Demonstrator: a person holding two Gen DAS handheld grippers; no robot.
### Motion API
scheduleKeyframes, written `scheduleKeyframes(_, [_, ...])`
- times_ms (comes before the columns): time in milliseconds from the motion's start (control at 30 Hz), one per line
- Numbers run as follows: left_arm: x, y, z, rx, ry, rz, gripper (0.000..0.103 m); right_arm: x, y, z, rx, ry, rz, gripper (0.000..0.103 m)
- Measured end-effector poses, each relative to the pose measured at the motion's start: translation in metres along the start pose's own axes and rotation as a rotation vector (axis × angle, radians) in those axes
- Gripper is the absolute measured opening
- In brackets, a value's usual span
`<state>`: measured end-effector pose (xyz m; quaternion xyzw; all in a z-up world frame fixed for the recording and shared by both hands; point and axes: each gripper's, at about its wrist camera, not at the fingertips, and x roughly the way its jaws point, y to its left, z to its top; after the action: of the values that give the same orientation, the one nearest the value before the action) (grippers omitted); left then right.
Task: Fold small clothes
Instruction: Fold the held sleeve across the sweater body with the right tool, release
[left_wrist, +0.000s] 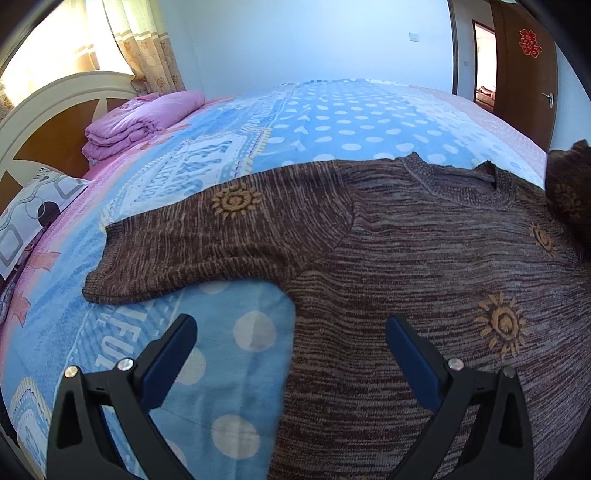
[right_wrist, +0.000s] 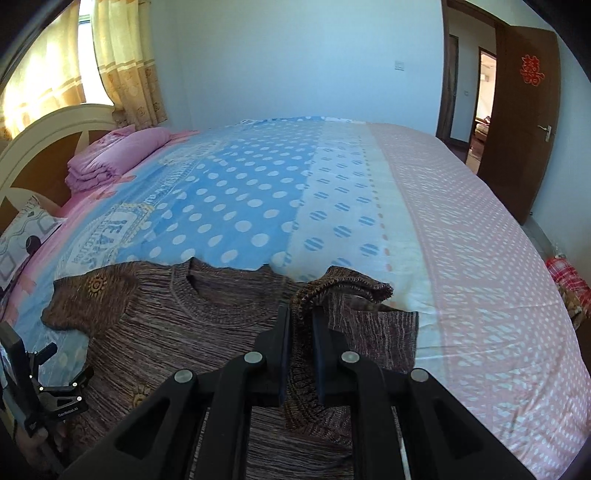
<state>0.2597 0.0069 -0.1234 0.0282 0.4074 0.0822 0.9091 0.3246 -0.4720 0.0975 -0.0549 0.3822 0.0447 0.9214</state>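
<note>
Evidently the first fold of the brown knit sweater (left_wrist: 424, 266) is in hand: the garment lies flat, front up, on the bedspread (right_wrist: 258, 184), directly ahead of and beneath both tools. The right gripper (right_wrist: 301, 321) is clamped on the cuff of the right sleeve (right_wrist: 351, 284), its jaws pressed onto a bunched ridge of knit that runs between them, and the sleeve end is raised off the bed just ahead of the tips, curling over toward the collar (right_wrist: 214, 299). The left gripper (left_wrist: 291, 328) hangs with its jaws spread wide and nothing between them; below it lies the side edge of the sweater body, one finger over bare bedspread and the other over knit. The left sleeve (left_wrist: 207, 236) stretches flat, ahead and to the left of that gripper.

My reading is that the next move calls for carrying the held sleeve across the chest and laying it flat before letting go, keeping the knit from twisting; the left tool could press the body down or take its own sleeve in turn.

As for containers, none shows. A folded pink quilt (right_wrist: 110, 158) and a patterned pillow (right_wrist: 26, 236) sit far ahead and left, near the headboard (left_wrist: 51, 107), well apart from the sweater
</note>
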Motion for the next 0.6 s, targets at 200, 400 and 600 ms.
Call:
scheduleKeyframes(200, [0.001, 0.005, 0.000, -0.009, 0.022, -0.046, 0.103, 0.046, 0.049, -0.018, -0.025, 0.047, 0.060, 0.011])
scheduleKeyframes(400, [0.000, 0.005, 0.001, -0.006, 0.024, -0.053, 0.103, 0.086, 0.080, -0.050, -0.008, 0.095, 0.151, 0.012])
scheduleKeyframes(600, [0.001, 0.003, 0.006, 0.000, 0.072, -0.104, 0.098, 0.072, 0.092, -0.072, -0.027, 0.106, 0.342, 0.061])
